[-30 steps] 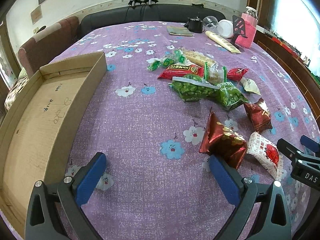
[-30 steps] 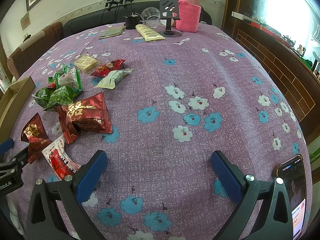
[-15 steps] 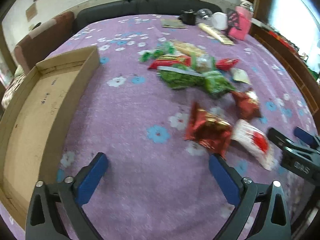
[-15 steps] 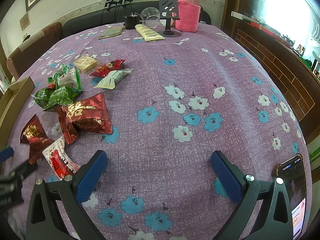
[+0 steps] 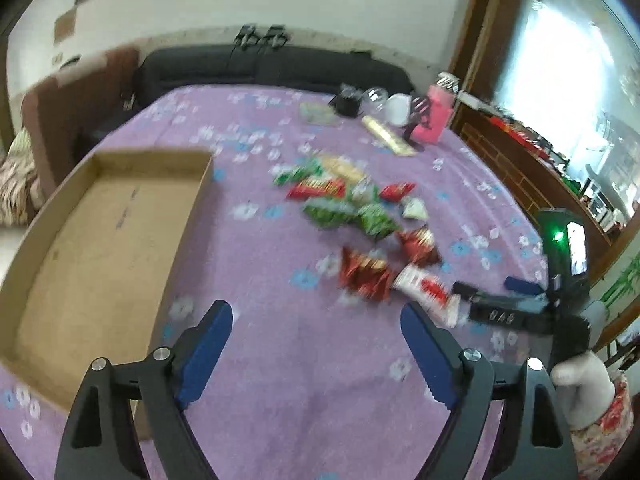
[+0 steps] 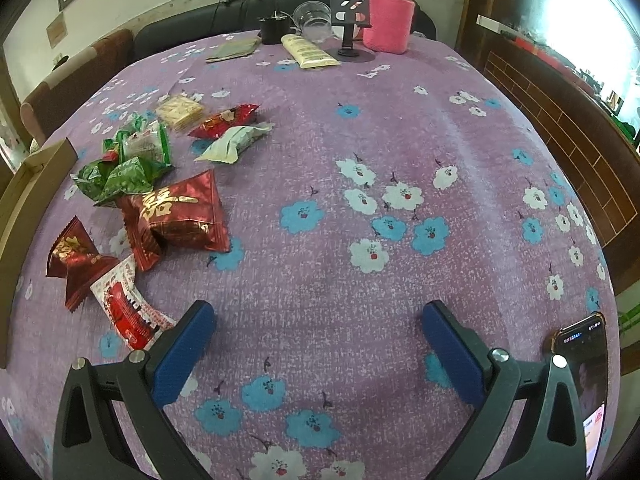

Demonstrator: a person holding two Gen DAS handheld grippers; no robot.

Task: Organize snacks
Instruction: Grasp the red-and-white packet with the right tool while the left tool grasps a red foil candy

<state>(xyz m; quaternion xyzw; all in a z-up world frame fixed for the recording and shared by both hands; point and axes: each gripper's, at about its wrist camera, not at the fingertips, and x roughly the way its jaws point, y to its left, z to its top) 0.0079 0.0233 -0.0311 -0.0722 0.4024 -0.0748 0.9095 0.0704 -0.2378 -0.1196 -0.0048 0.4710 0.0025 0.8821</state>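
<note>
Fingers (image 5: pixel 212 332) of left gripper (image 5: pixel 316 334) and right gripper (image 6: pixel 320 336) spread wide, grasping nothing. Snack packets (image 6: pixel 176 212) lie loose on bench (image 6: pixel 400 140); cardboard tray (image 5: pixel 100 240) beside them.

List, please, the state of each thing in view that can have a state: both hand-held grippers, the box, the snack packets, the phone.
Left hand-held gripper: open, holding nothing.
Right hand-held gripper: open, holding nothing.
Cardboard box: open on top, no snacks inside.
Snack packets: sealed, lying loose on the tablecloth.
Phone: screen lit.
</note>
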